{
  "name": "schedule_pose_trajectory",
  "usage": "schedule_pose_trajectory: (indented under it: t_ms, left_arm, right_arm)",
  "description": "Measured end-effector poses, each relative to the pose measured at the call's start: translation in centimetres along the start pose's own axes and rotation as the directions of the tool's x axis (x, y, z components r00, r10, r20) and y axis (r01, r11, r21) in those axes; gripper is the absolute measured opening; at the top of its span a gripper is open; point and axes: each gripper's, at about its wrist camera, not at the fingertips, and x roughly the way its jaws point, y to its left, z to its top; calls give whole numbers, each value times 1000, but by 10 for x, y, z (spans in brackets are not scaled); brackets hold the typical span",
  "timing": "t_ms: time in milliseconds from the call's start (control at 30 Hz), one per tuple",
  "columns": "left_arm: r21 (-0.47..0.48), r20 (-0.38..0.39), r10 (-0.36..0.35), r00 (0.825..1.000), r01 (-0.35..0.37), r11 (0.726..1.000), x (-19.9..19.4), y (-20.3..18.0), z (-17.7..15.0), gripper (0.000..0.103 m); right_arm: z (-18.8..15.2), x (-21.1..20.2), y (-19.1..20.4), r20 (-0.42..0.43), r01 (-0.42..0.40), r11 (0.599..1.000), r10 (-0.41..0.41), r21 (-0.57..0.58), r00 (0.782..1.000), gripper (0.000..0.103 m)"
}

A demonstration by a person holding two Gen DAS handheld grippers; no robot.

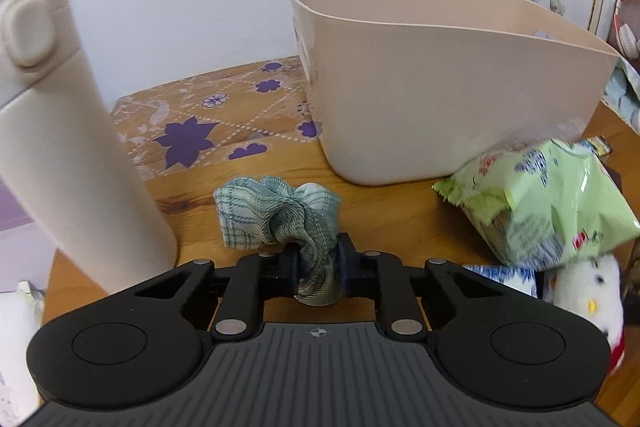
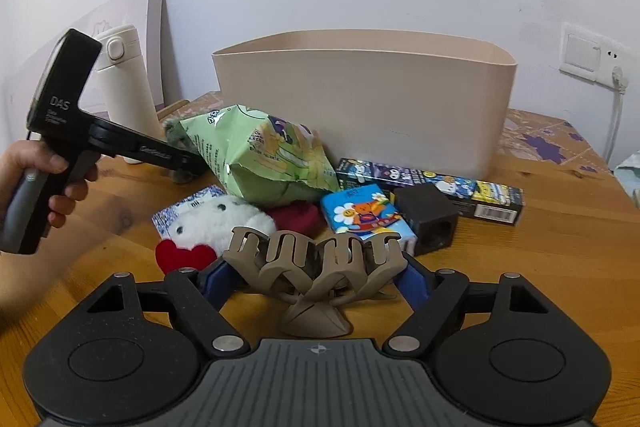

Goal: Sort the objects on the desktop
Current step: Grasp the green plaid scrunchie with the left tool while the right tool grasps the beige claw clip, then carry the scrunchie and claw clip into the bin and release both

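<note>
My left gripper [image 1: 318,265] is shut on a green plaid scrunchie [image 1: 276,215], just above the wooden table in front of the beige bin [image 1: 420,99]. The left gripper also shows in the right wrist view [image 2: 188,163], held by a hand at the left. My right gripper [image 2: 316,277] is shut on a tan hair claw clip [image 2: 316,267], its teeth spread open, low over the table. The bin [image 2: 368,95] stands behind the pile of objects.
A cream flask [image 1: 60,131] stands at the left. A green snack bag [image 2: 260,155], white plush with a red heart [image 2: 208,227], tissue pack [image 2: 364,215], black cube [image 2: 428,219], long printed box [image 2: 432,187] and dark red cloth [image 2: 296,217] lie before the bin.
</note>
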Motion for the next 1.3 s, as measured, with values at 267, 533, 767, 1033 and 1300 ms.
schedule_pose_trajectory:
  t_ms: [267, 533, 767, 1033, 1300]
  left_arm:
    - [57, 28, 19, 999, -20, 998, -39, 6, -12, 18]
    - [103, 69, 20, 997, -27, 994, -77, 4, -17, 18]
    - [139, 156, -9, 988, -13, 990, -124, -5, -6, 18]
    - [152, 248, -10, 969, -28, 988, -157, -16, 30, 18]
    - [124, 298, 11, 955, -50, 991, -151, -27, 87, 18]
  right_arm:
    - [-5, -21, -6, -1, 25, 1000, -25, 7, 1000, 70]
    - [-2, -47, -4, 61, 33, 999, -33, -5, 998, 70]
    - [16, -69, -10, 114, 58, 998, -54, -31, 992, 70]
    - [56, -87, -33, 196, 90, 996, -86, -12, 977, 70]
    - [109, -85, -46, 281, 130, 991, -118, -23, 952, 70]
